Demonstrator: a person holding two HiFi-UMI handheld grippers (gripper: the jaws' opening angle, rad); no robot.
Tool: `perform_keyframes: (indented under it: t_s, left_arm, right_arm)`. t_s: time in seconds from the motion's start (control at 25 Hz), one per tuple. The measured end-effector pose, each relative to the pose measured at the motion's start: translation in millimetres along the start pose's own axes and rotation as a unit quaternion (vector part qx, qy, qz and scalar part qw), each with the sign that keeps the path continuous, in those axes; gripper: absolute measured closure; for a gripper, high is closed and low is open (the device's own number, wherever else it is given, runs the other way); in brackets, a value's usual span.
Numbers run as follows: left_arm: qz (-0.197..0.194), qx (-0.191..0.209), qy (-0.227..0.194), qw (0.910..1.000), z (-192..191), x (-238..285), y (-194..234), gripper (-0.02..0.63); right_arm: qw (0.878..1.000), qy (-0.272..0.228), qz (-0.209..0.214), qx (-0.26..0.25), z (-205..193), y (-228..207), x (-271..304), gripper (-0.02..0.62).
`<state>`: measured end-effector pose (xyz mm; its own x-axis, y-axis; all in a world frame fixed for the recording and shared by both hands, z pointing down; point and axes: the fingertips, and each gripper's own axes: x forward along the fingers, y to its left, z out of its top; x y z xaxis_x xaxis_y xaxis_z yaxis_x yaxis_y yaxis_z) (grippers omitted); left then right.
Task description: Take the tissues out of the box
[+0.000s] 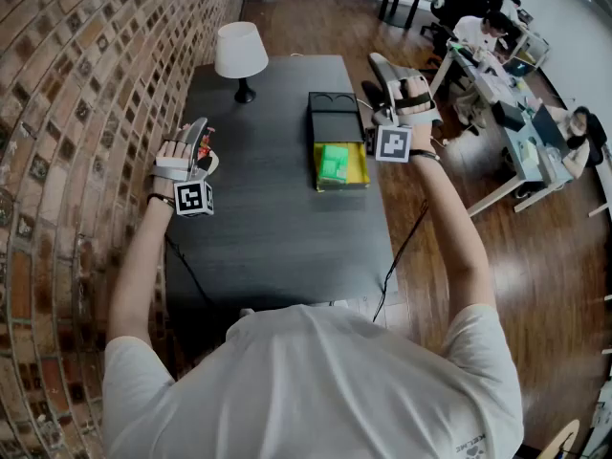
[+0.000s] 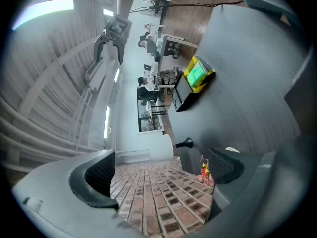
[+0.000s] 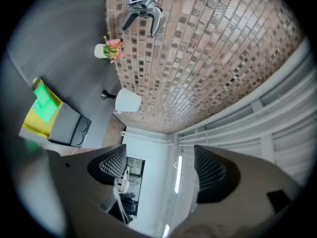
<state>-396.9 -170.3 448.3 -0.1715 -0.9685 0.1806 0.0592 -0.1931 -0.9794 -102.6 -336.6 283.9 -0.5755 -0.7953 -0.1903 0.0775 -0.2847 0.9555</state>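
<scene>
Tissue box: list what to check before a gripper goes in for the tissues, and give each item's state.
1. Yellow tray against the black box open on top, green tissue pack exposed: ok.
2. Left gripper jaws apart, nothing between them: ok.
3. Right gripper jaws apart, nothing between them: ok.
4. A gripper aimed at the pack: not ok. The left looks at the brick wall; the right has the tray at its view's edge.
5. Way across the table to the tray free of the lamp: ok.
6. Pack loose in the tray: cannot tell.
</scene>
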Motion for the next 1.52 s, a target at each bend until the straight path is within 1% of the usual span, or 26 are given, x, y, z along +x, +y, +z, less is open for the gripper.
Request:
perform_keyframes:
  t_s: [0.16,0.28,0.36,0.52,0.64,0.76,0.84,0.96,1.0,1.08,1.2,1.32,1.52]
  left_arm:
    - [-0.014,-0.01,0.009,0.9998,-13,-7,-7,0.021]
    - [-0.046,-0.002,0.026,0.9986,-26,-14,-17,0.021]
    - [-0.065,-0.008,0.038,0.9971,-36,-17,-28,0.021]
    - [-0.083,-0.041,0.062,0.9937,-51,-20,-43,0.021]
    - [-0.093,-0.076,0.069,0.9904,-53,-21,-50,0.021]
    - [-0.103,-0.115,0.07,0.9855,-52,-21,-55,0.021]
    - [-0.117,-0.151,0.073,0.9789,-50,-21,-60,0.021]
    - [-0.133,-0.218,0.071,0.9643,-41,-20,-63,0.021]
    - [-0.136,-0.233,0.069,0.9604,-37,-20,-63,0.021]
    - [-0.143,-0.254,0.065,0.9543,-26,-20,-63,0.021]
    - [-0.152,-0.291,0.056,0.9429,-8,-18,-62,0.023]
    - [-0.156,-0.324,0.046,0.932,11,-15,-58,0.021]
    - [-0.162,-0.364,0.03,0.9167,42,-8,-54,0.023]
  right_arm:
    - [0.998,0.004,0.023,0.053,-14,18,-6,0.152]
    - [0.997,0.011,0.043,0.063,-24,36,-11,0.152]
    - [0.996,0.015,0.055,0.064,-29,46,-14,0.152]
    - [0.995,0.013,0.069,0.067,-29,64,-18,0.152]
    - [0.994,0.009,0.081,0.067,-25,78,-19,0.152]
    - [0.992,0.004,0.086,0.09,-22,88,-15,0.152]
    - [0.99,-0.001,0.09,0.109,-18,93,-13,0.152]
    - [0.985,-0.014,0.088,0.145,-12,92,-8,0.152]
    - [0.982,-0.019,0.092,0.161,-11,98,-6,0.152]
    - [0.975,-0.025,0.109,0.192,-10,115,-2,0.152]
    - [0.967,-0.041,0.13,0.215,-5,130,2,0.152]
    - [0.959,-0.063,0.143,0.238,4,140,5,0.152]
    - [0.943,-0.084,0.161,0.279,13,145,8,0.152]
